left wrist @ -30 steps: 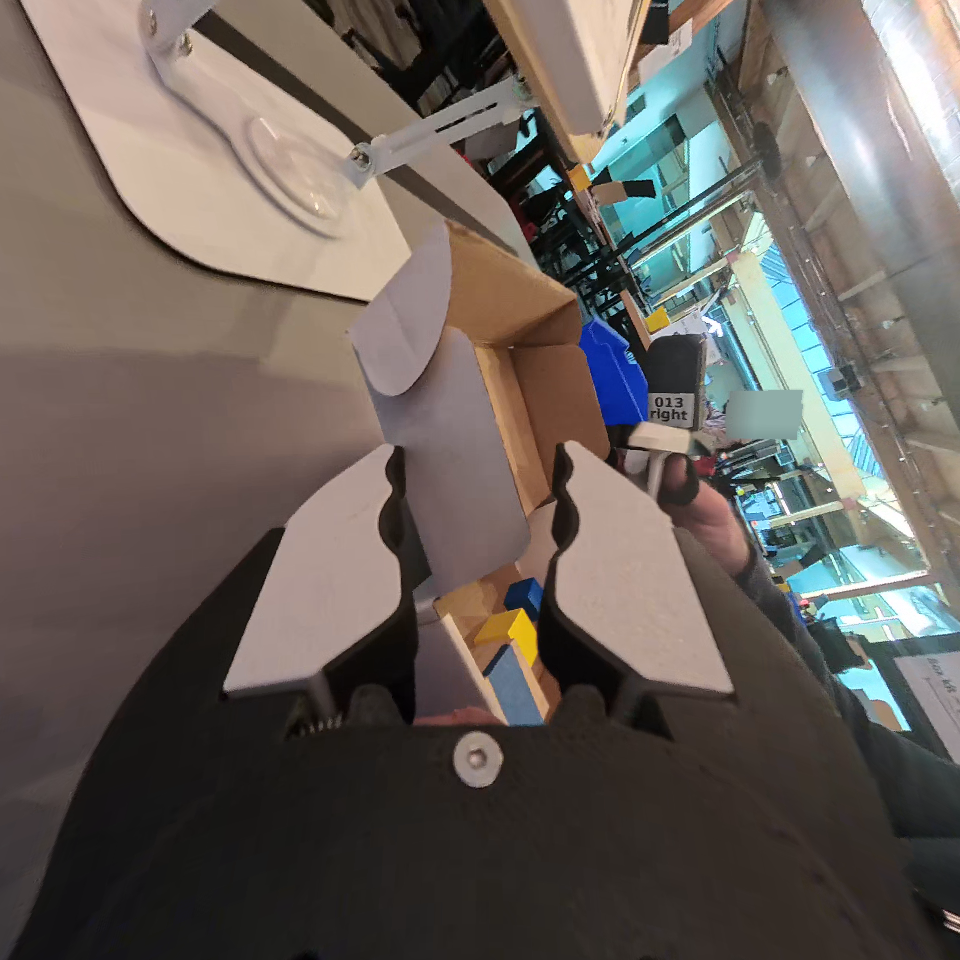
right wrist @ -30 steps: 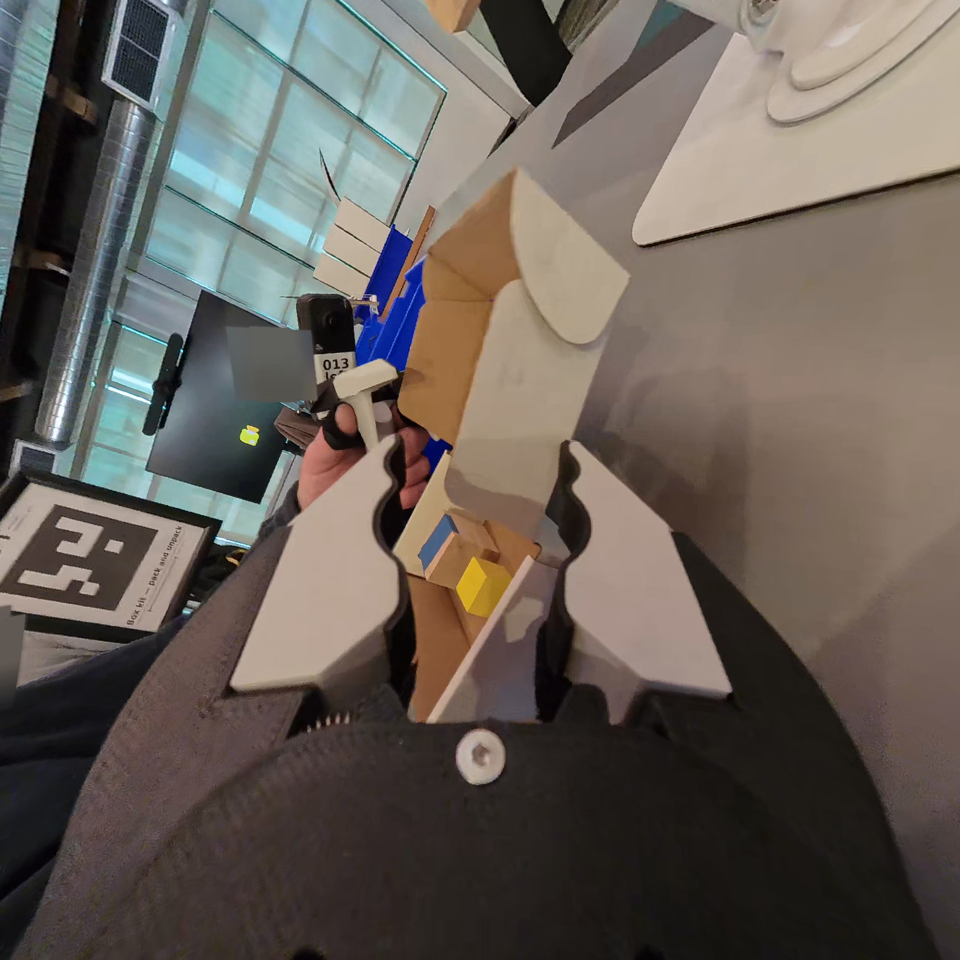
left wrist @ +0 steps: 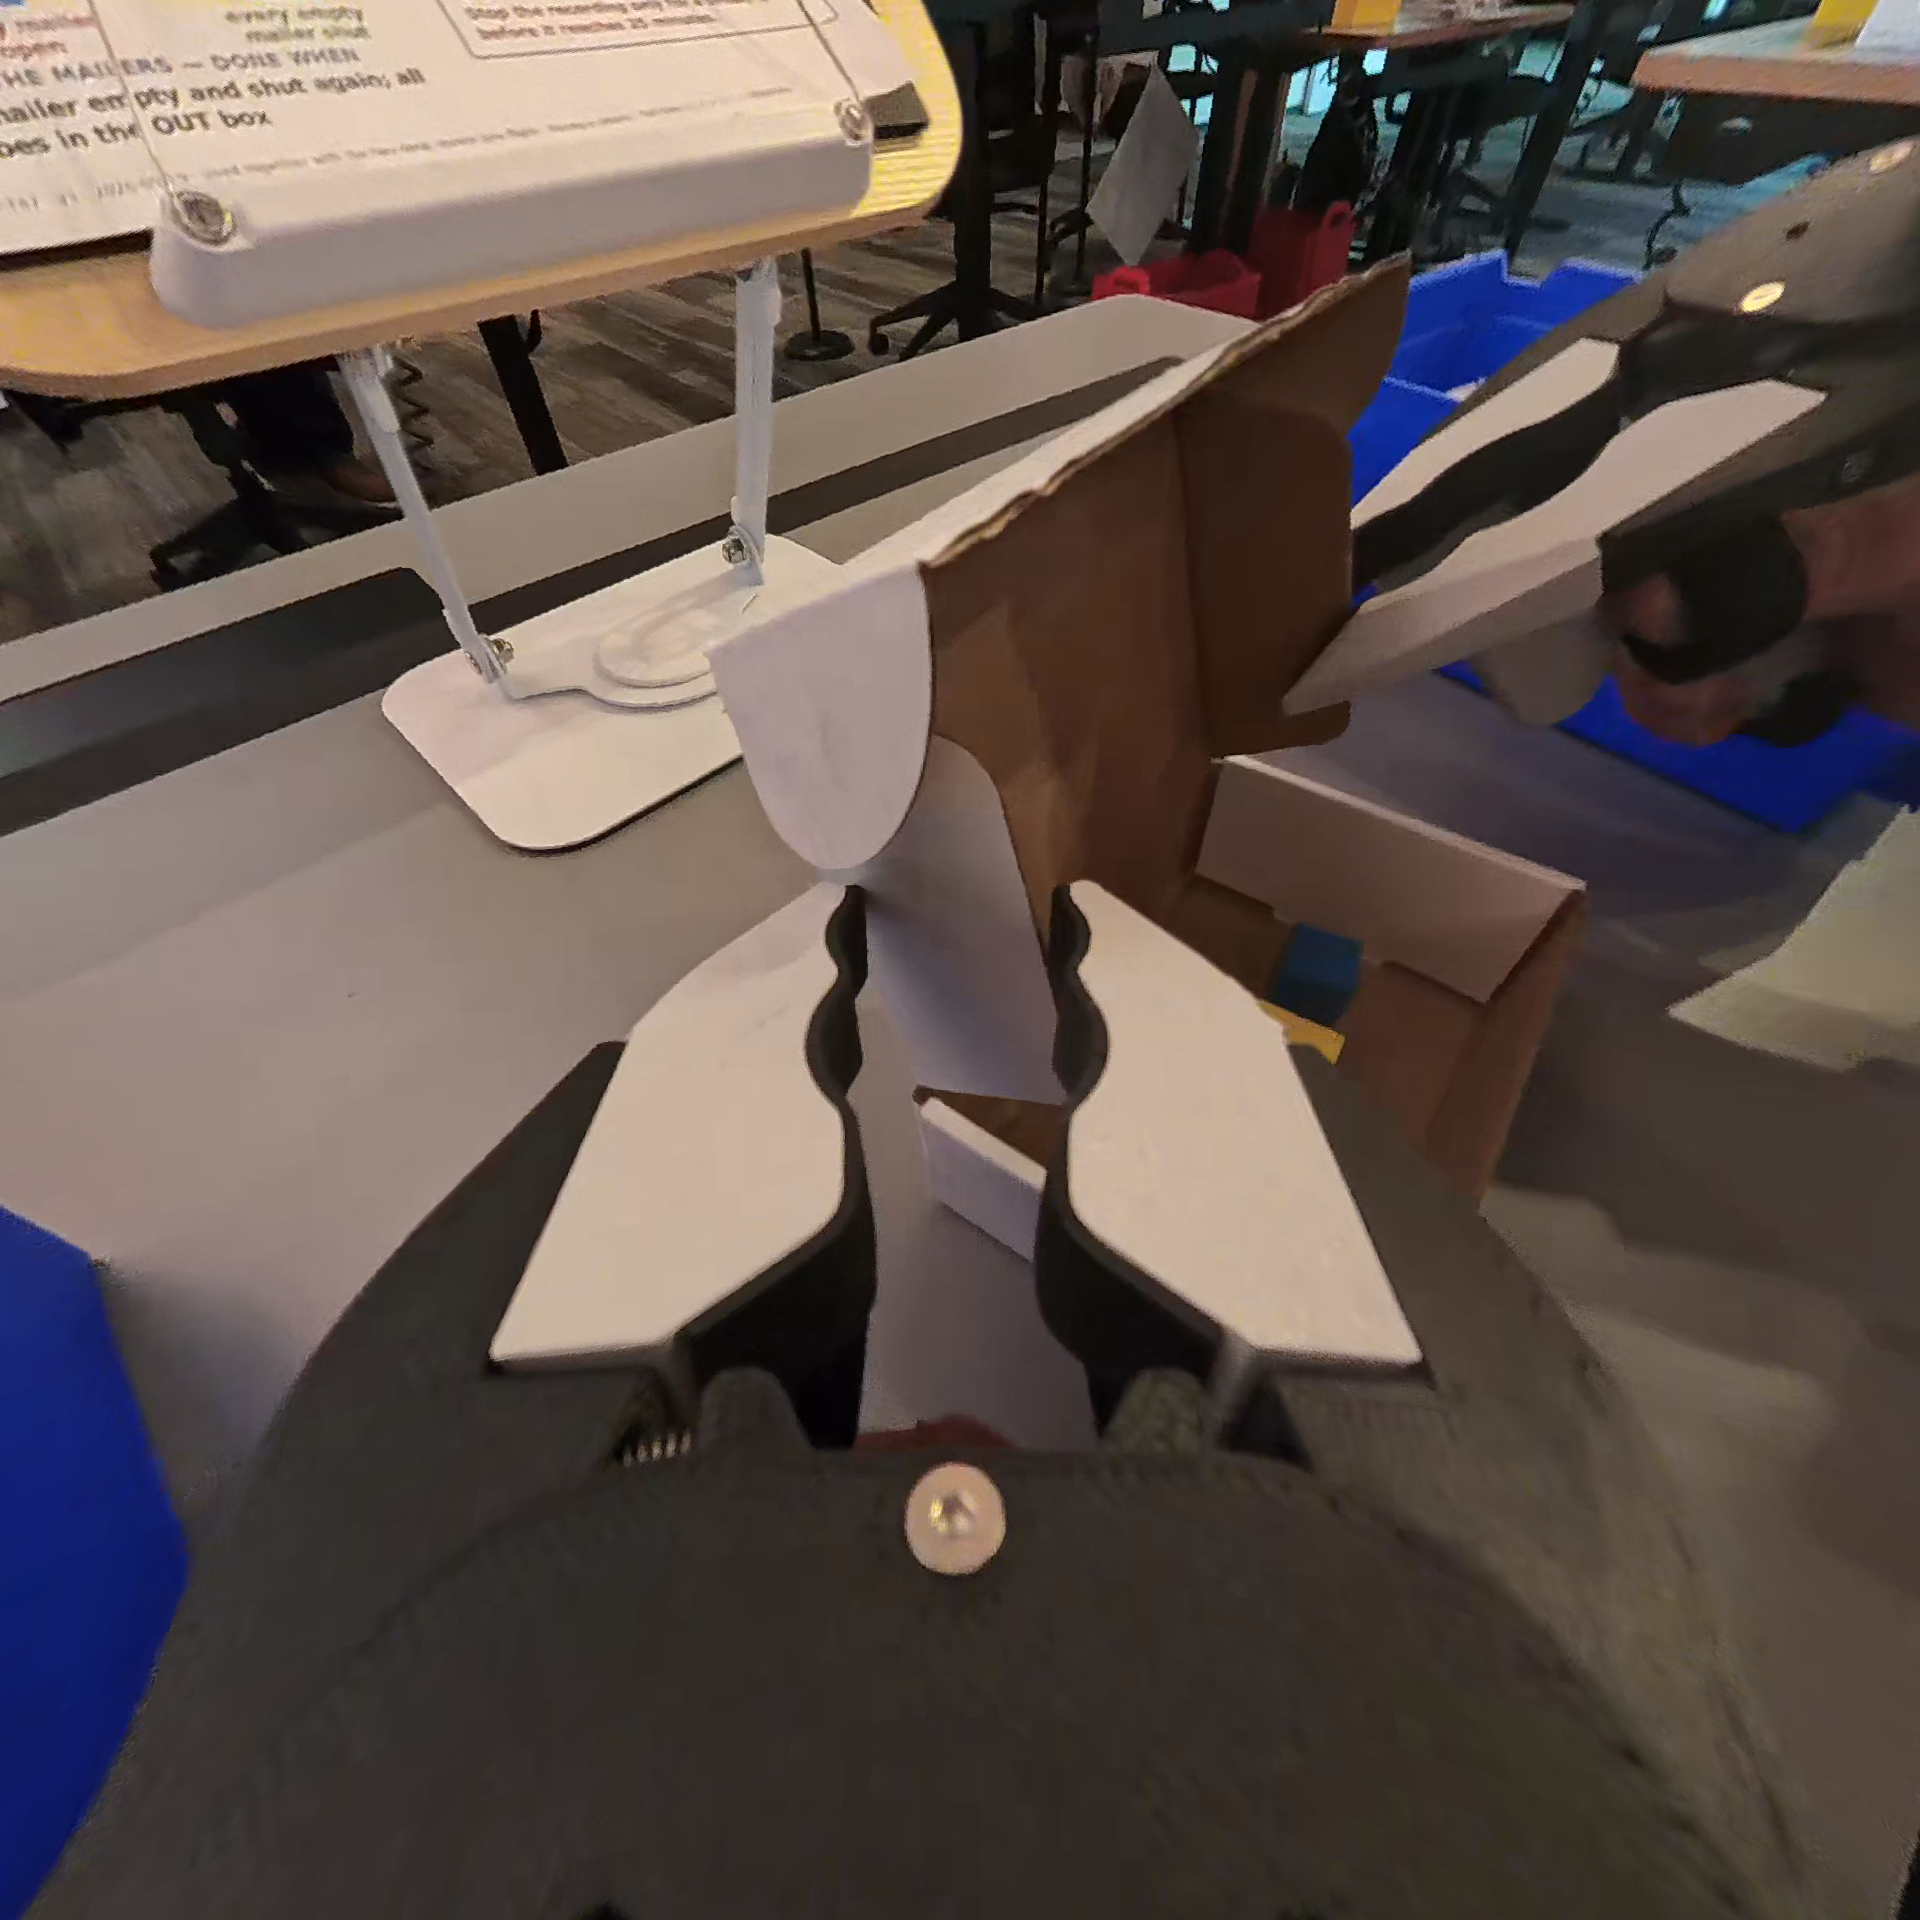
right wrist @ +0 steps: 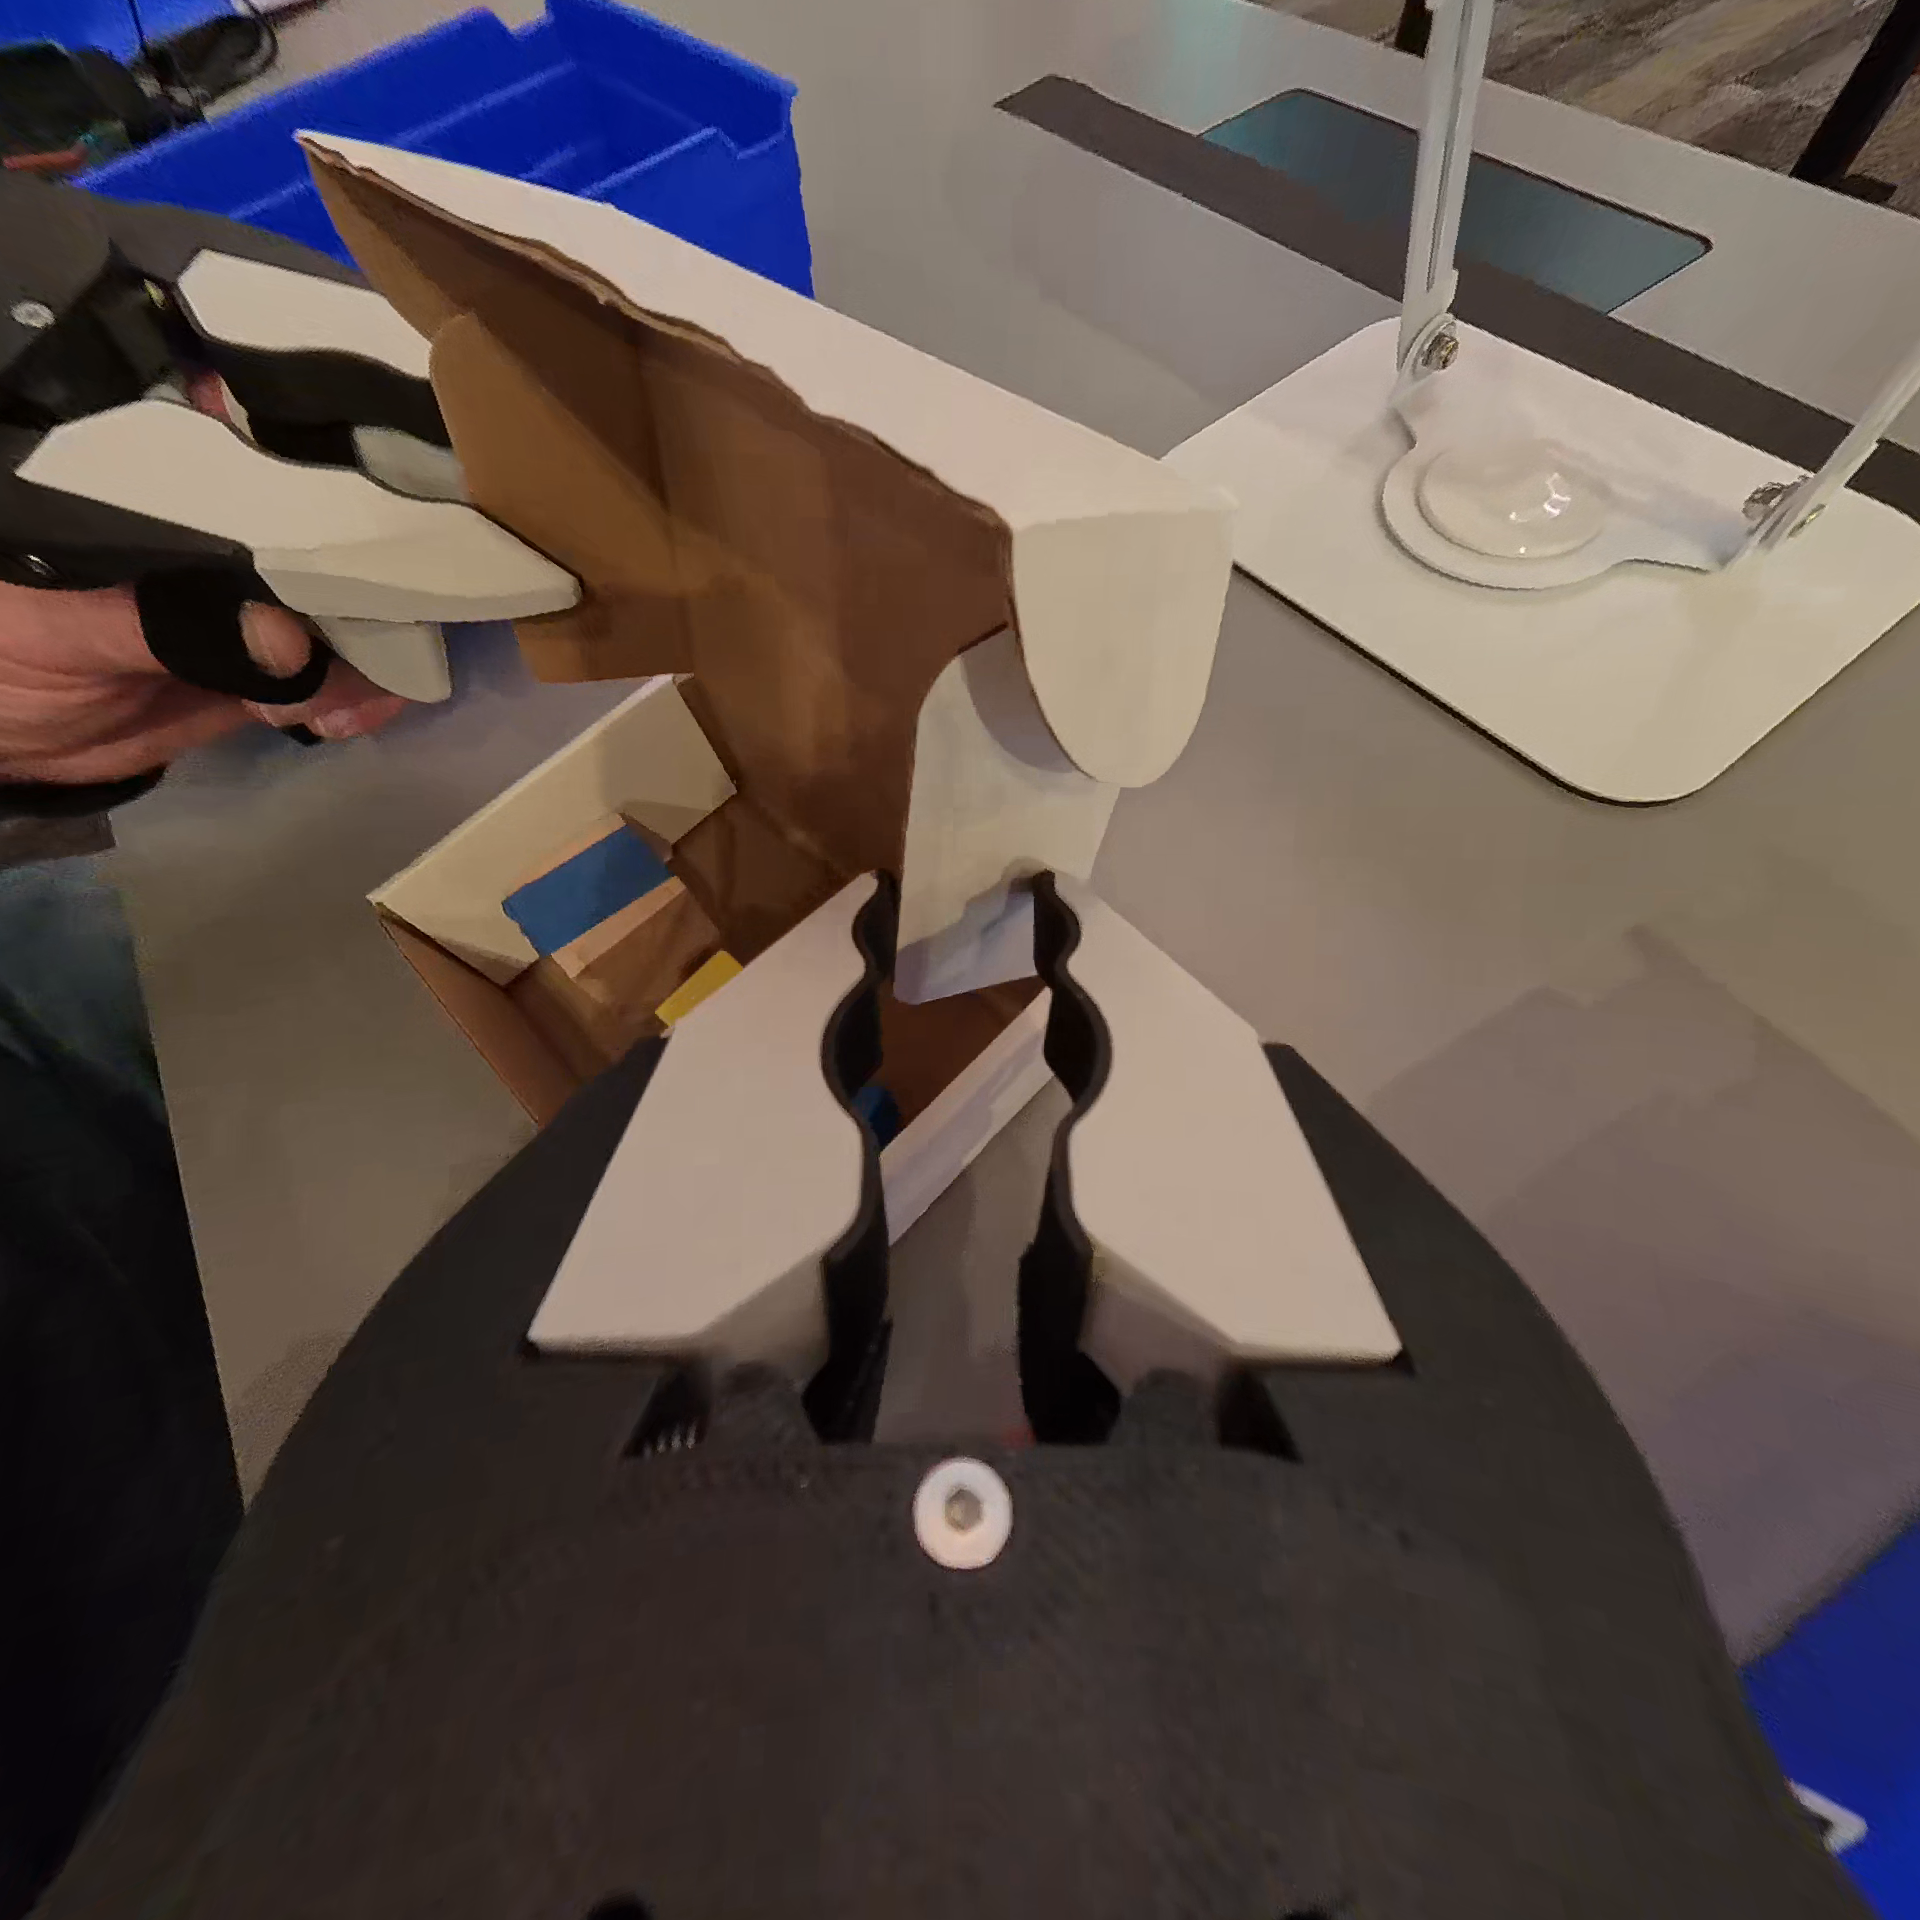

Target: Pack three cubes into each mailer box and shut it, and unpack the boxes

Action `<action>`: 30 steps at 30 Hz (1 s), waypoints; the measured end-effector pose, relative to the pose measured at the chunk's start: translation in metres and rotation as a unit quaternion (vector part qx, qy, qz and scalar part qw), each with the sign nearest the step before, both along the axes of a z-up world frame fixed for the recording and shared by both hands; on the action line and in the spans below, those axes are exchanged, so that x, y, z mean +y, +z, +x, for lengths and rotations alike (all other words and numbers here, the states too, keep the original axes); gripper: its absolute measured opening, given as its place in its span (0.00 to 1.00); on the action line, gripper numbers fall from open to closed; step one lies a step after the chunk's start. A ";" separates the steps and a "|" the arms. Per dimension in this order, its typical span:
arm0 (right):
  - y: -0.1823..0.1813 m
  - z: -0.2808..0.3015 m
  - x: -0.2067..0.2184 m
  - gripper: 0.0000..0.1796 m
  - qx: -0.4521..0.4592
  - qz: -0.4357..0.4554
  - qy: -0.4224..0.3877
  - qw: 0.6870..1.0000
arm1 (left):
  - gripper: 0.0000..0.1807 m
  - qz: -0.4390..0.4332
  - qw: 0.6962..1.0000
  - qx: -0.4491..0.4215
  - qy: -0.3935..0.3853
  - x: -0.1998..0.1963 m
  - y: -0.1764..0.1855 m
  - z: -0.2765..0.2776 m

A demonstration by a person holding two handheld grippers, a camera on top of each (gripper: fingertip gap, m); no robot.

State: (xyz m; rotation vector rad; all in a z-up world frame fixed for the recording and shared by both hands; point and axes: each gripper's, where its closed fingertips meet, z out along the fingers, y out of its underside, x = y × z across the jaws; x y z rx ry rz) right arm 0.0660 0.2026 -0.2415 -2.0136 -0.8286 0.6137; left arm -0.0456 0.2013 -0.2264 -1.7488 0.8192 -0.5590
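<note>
On the grey counter, the mailer box now stands level, lid raised over its cubes; each hand-held gripper, left and right, part-open astride a side flap, unclamped, suggesting closing is underway.

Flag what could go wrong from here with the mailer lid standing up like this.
The left gripper and right gripper straddle the lid's side flaps with jaws open, so the lid may slip free and drop. The tilted blue cube might sit proud and block the mailer box from shutting.
</note>
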 end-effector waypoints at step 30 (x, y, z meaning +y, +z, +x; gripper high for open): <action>-0.040 0.007 -0.063 0.20 -0.128 -0.133 0.054 0.981 | 0.17 -0.044 0.990 0.134 -0.002 -0.074 -0.053 0.011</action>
